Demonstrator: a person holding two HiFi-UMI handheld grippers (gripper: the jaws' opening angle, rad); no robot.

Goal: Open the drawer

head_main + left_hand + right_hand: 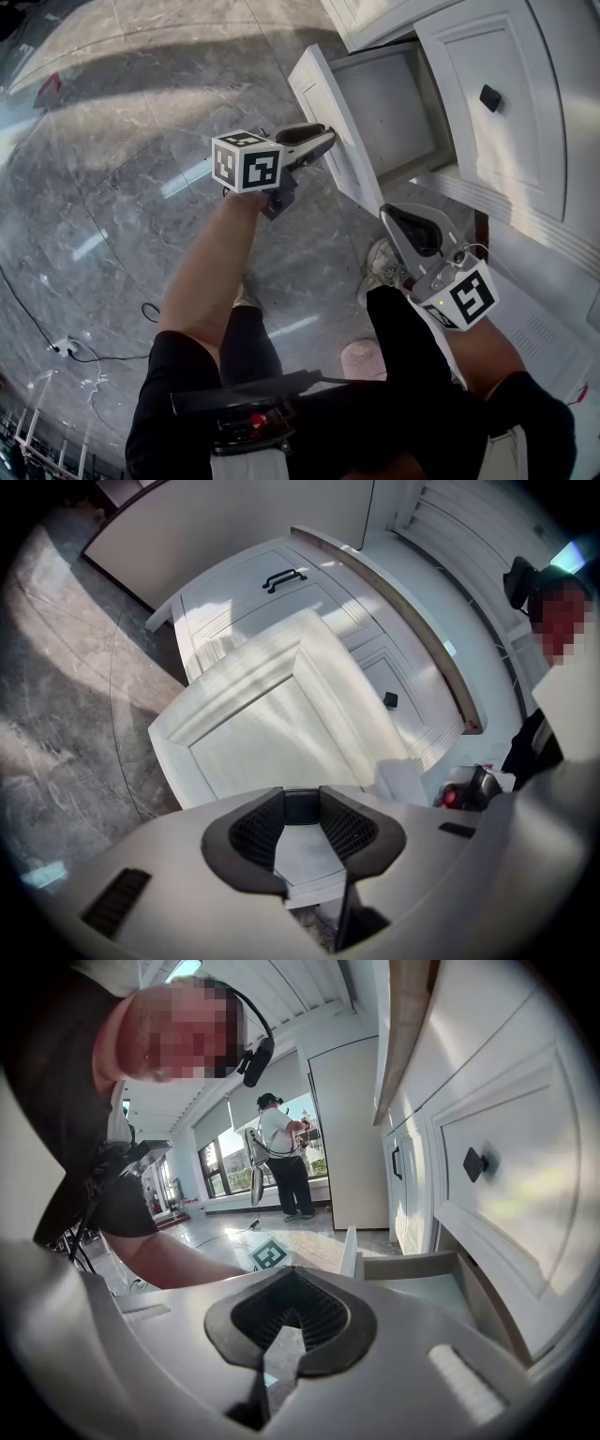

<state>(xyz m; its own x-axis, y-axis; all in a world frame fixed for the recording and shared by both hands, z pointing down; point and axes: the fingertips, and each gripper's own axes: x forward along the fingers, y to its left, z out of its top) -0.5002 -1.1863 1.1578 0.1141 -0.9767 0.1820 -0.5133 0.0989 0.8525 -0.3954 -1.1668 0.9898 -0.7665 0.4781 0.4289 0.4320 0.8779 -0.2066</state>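
The drawer (389, 108) stands pulled well out, so little remains; the left gripper (325, 140) clamps the drawer front (352, 167), while the right gripper (389, 216) hangs closed and empty

The white drawer (389, 108) stands pulled out from the cabinet, its grey inside showing behind the panelled front.
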